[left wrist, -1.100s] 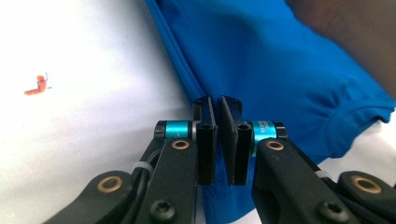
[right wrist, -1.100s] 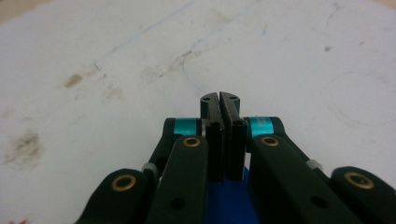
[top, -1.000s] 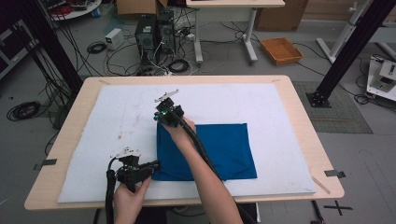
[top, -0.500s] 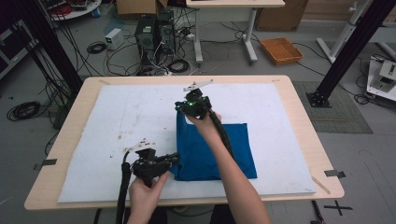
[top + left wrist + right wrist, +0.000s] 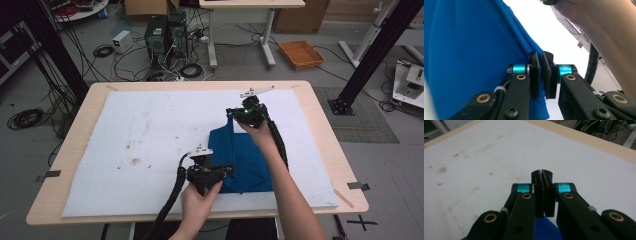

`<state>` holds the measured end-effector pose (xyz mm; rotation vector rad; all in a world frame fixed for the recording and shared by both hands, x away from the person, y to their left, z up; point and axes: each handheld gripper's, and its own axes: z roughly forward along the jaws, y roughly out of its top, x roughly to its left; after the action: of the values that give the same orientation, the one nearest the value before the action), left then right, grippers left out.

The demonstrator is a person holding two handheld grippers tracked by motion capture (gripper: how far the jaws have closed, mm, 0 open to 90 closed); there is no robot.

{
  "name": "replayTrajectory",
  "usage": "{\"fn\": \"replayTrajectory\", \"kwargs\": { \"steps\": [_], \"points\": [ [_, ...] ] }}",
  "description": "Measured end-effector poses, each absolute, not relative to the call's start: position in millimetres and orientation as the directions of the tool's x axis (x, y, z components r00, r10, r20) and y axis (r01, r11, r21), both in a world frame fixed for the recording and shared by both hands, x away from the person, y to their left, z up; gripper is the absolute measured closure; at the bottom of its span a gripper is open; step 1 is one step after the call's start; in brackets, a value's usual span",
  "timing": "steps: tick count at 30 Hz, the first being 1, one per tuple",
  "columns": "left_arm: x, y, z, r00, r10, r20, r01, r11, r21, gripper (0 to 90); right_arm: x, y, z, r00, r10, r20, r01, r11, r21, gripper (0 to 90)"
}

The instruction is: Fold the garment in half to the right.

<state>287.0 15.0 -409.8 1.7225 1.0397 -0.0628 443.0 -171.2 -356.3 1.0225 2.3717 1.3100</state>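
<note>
A blue cloth point(image 5: 250, 162) lies partly folded on the white mat point(image 5: 150, 120), right of the middle. My left gripper point(image 5: 226, 170) is at the cloth's near edge, shut on a fold of it. In the left gripper view the jaws point(image 5: 541, 58) pinch the blue cloth point(image 5: 474, 50), which hangs in pleats to the left, and the person's right forearm point(image 5: 599, 25) crosses the top right. My right gripper point(image 5: 231, 114) holds the cloth's far corner. In the right gripper view its jaws point(image 5: 541, 173) are closed, with blue cloth point(image 5: 544, 227) showing beneath them.
Brown stains point(image 5: 134, 161) mark the left part of the mat. The wooden table edge point(image 5: 320, 120) runs close on the right. Beyond the table, computers point(image 5: 160, 35), cables and an orange tray point(image 5: 301, 53) sit on the floor.
Both grippers have swung to the right and a little up, carrying the cloth's left edge with them. The cloth now shows narrower and doubled over.
</note>
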Motion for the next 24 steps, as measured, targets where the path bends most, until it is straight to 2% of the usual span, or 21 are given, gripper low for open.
{"fn": "replayTrajectory", "kwargs": {
  "steps": [9, 18, 19, 21, 24],
  "points": [
    [297.7, -35.6, -420.8, 0.633, 0.582, -0.511, 0.671, -0.084, 0.736, 84.9, 444.2, -213.2, -371.1, -0.682, 0.727, 0.073, 0.486, 0.377, 0.788, 89.4],
    [306.0, -71.5, -436.4, 0.646, 0.57, -0.508, 0.676, -0.116, 0.728, 83.8, 449.1, -235.0, -392.1, -0.629, 0.777, -0.027, 0.523, 0.449, 0.724, 89.4],
    [307.2, -72.9, -438.0, 0.65, 0.556, -0.517, 0.675, -0.111, 0.729, 80.2, 449.6, -236.4, -394.0, -0.625, 0.78, -0.034, 0.532, 0.456, 0.713, 89.3],
    [306.8, -74.0, -439.0, 0.657, 0.537, -0.529, 0.67, -0.093, 0.737, 66.7, 449.0, -240.0, -397.2, -0.596, 0.801, -0.051, 0.536, 0.445, 0.717, 88.9],
    [303.8, -72.0, -436.4, 0.687, 0.519, -0.508, 0.639, -0.099, 0.763, 58.0, 448.9, -248.1, -402.6, -0.547, 0.835, -0.052, 0.564, 0.414, 0.714, 87.0]
  ]
}}
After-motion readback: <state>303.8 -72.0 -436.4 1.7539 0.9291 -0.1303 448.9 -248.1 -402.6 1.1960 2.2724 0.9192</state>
